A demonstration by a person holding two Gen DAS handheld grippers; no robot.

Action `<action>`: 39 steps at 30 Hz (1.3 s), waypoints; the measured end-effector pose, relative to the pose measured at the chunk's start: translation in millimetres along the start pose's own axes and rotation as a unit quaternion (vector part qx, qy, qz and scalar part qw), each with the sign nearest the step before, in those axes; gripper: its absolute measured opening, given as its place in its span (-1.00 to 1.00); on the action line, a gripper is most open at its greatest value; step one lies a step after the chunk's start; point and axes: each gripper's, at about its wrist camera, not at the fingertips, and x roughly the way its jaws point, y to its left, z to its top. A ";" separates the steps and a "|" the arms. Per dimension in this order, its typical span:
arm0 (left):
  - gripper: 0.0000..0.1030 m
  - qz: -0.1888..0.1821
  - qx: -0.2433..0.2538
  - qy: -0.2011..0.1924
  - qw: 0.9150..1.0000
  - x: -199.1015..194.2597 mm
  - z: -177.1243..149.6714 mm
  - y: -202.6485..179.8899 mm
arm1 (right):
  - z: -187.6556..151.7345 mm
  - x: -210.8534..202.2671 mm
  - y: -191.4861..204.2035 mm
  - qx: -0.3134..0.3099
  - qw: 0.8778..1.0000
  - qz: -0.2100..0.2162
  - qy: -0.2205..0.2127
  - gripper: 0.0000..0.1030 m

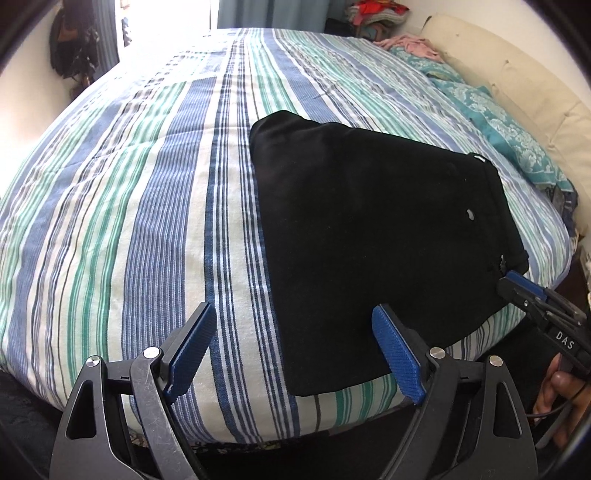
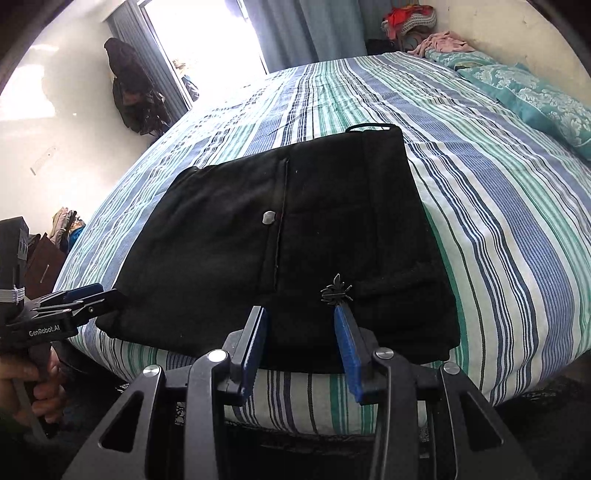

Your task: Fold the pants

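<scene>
The folded pants (image 2: 280, 236) lie flat on the bed (image 2: 498, 229), near its front edge. In the right wrist view, pillows (image 2: 532, 96) lie along the bed's right side, well apart from the pants, with a heap of clothes (image 2: 410, 22) behind the far corner. The left gripper (image 2: 92, 299) is at the pants' front left corner, the right gripper (image 2: 299, 332) at their front edge.
</scene>
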 end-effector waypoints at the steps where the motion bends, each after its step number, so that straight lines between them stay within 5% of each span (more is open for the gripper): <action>1: 0.70 -0.001 -0.002 -0.001 1.000 -1.0 0.2 1.2 | 0.0 -0.3 0.0 0.000 1.000 0.001 -0.001 -0.22; 4: 0.70 -0.020 -0.019 -0.013 1.000 -8.6 2.5 14.7 | 4.7 -9.1 2.2 0.000 1.000 0.006 -0.005 -0.12; 8: 0.70 -0.046 -0.078 -0.014 0.996 -5.1 14.5 53.8 | 25.1 -50.9 -18.1 0.005 0.996 0.033 -0.083 0.71; 11: 0.70 -0.110 -0.118 0.017 0.987 14.9 24.7 71.5 | 53.3 -39.5 -58.9 0.010 0.998 0.041 -0.041 0.85; 13: 0.70 -0.141 -0.112 0.048 0.983 31.7 29.9 68.2 | 66.4 -10.9 -92.7 0.047 0.995 0.087 0.024 0.81; 18: 0.80 -0.161 -0.070 0.072 0.982 54.0 40.0 43.9 | 69.1 55.6 -135.6 0.139 0.961 0.201 0.131 0.70; 21: 0.76 -0.176 -0.085 0.080 0.978 61.9 46.4 36.0 | 69.0 73.7 -134.5 0.161 0.940 0.265 0.139 0.67; 22: 0.18 -0.201 -0.085 0.086 0.972 65.3 47.3 30.7 | 69.5 76.5 -129.4 0.153 0.938 0.276 0.145 0.64; 24: -0.25 -0.180 -0.072 0.085 0.977 65.9 49.6 22.9 | 68.9 79.0 -117.9 0.116 0.947 0.254 0.157 0.21; 25: -0.52 -0.184 -0.074 0.077 0.977 62.3 51.4 22.1 | 68.5 79.0 -114.7 0.110 0.949 0.247 0.159 0.10; 29: -0.59 -0.211 -0.085 0.043 0.973 35.8 75.7 29.3 | 82.8 56.1 -92.1 0.076 0.954 0.262 0.120 -0.22; 34: -0.59 -0.199 -0.069 -0.030 0.977 4.4 146.1 49.4 | 150.9 41.2 -47.6 0.029 0.952 0.300 0.059 -0.23; 39: -0.54 -0.161 -0.080 -0.076 0.981 18.4 213.1 88.2 | 233.1 78.4 -26.0 0.036 0.950 0.309 0.014 -0.23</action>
